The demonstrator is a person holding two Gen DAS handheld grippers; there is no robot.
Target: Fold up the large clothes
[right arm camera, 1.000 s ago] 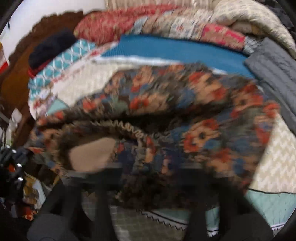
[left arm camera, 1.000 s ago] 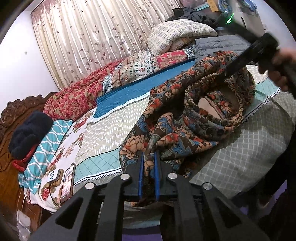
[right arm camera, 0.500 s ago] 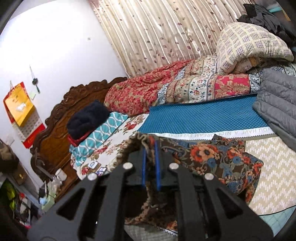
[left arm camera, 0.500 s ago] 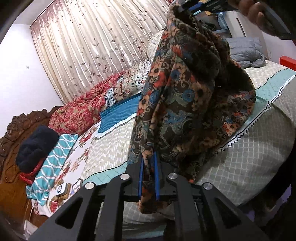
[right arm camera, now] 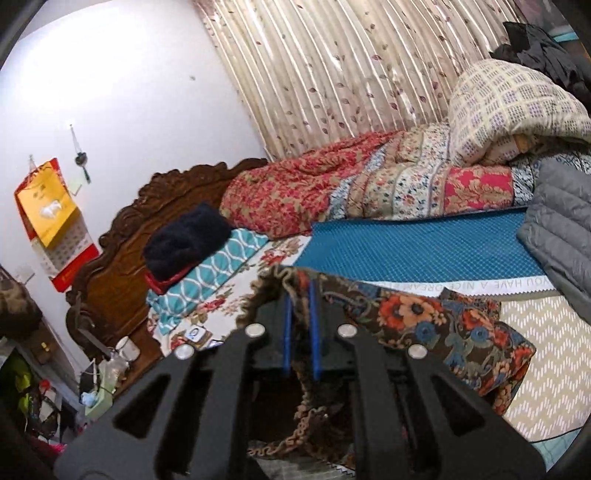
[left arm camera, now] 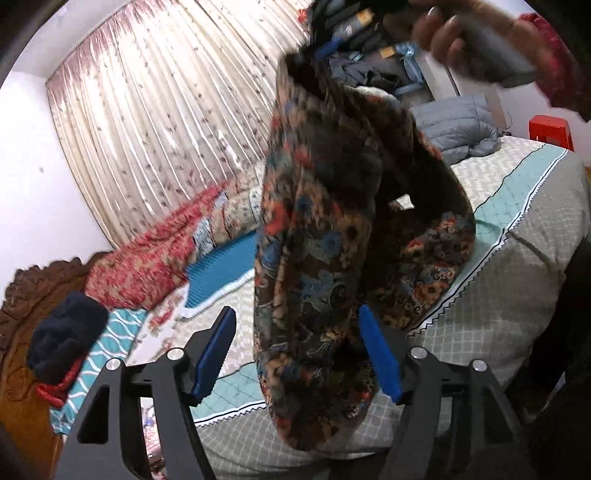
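Observation:
A dark floral garment (left arm camera: pixel 317 266) with a ruffled edge hangs in the air above the bed (left arm camera: pixel 517 280). Its top is pinched in my right gripper (left arm camera: pixel 327 48), seen high in the left wrist view with a hand (left arm camera: pixel 443 33) behind it. In the right wrist view my right gripper (right arm camera: pixel 299 295) is shut on the ruffled edge, and the rest of the garment (right arm camera: pixel 443 332) trails down to the bed. My left gripper (left arm camera: pixel 295 314) is open. The hanging cloth passes between its blue pads (left arm camera: pixel 212 354) without being pressed.
A rolled red floral quilt (right arm camera: pixel 295 192) and a checked duvet (right arm camera: pixel 509 107) lie along the curtain side. A grey puffer jacket (right arm camera: pixel 561 229) lies on the blue sheet (right arm camera: pixel 413 243). A dark bundle (right arm camera: pixel 184 240) rests by the carved headboard (right arm camera: pixel 122 266). A red stool (left arm camera: pixel 550 129) stands beyond the bed.
My left gripper has opened and let go of the garment's lower edge. The right gripper has lifted the top of the garment higher, so it now hangs lengthwise.

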